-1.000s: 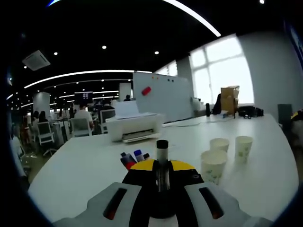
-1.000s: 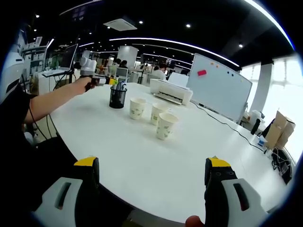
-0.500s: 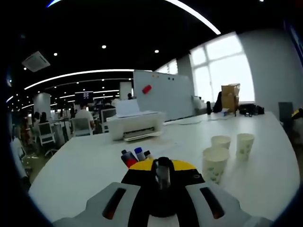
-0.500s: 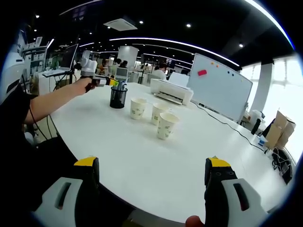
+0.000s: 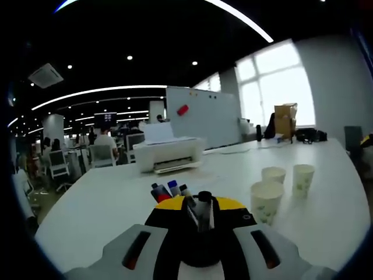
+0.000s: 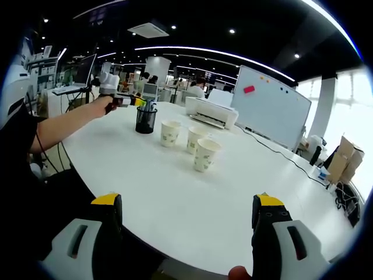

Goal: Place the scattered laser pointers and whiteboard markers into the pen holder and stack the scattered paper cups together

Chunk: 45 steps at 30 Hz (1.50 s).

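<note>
Three paper cups (image 6: 192, 143) stand upright near one another on the round white table (image 6: 175, 198), none of them nested; in the left gripper view the same cups (image 5: 280, 186) sit to the right of that gripper's jaws. The black mesh pen holder (image 6: 144, 120) stands just left of the cups, with marker caps showing above its rim. In the right gripper view the left gripper (image 6: 129, 101) is held out by a person's arm directly above the holder. Seen along its own jaws, the left gripper (image 5: 200, 210) has its yellow-tipped jaws drawn close together around a dark marker (image 5: 204, 204) whose black cap pokes up between them, with the red and blue marker tips (image 5: 169, 190) in the holder just beyond. The right gripper (image 6: 189, 224) hangs over the near edge of the table, its jaws spread wide apart with nothing between them, well apart from the cups. A printer (image 6: 211, 113) and a whiteboard (image 6: 274, 108) stand at the far side.
</note>
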Available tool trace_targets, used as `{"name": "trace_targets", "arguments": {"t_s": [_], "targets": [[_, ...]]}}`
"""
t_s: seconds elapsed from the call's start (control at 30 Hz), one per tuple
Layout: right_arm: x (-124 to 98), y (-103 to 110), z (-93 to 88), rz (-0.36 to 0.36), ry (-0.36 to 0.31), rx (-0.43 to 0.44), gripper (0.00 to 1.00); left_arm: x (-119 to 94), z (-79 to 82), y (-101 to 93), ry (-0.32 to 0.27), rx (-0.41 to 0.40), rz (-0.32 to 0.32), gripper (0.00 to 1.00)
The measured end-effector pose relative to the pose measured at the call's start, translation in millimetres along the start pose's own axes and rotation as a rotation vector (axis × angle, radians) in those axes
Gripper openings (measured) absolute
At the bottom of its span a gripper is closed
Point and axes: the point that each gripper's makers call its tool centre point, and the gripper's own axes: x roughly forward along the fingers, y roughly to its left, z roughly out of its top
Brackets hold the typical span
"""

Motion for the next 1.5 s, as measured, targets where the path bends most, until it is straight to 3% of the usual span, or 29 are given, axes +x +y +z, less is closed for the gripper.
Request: {"name": "trace_targets", "arguments": {"t_s": [0.67,0.9,1.23,1.5], "targets": [[-1,-1,0.4,-0.001,-0.006,0.002,0.87,-1,-1.5,-15.2,0.007,0.005,-0.027,0.27],[-2,-2,0.3,-0.001,-0.006,0.000,0.87,-4,-0.2,-27.6,0.010,0.009,-0.059,0.36],[-1,-1,1.9,0.006,-0.010,-0.005,0.87,-10,8.4,-37.4,-0.020,0.016,-0.072,0.58],[-1,-1,4.3,0.007,-0.015,-0.008,0.87,-14,9.7,-42.0,-0.024,0.018,-0.080,0.65]]}}
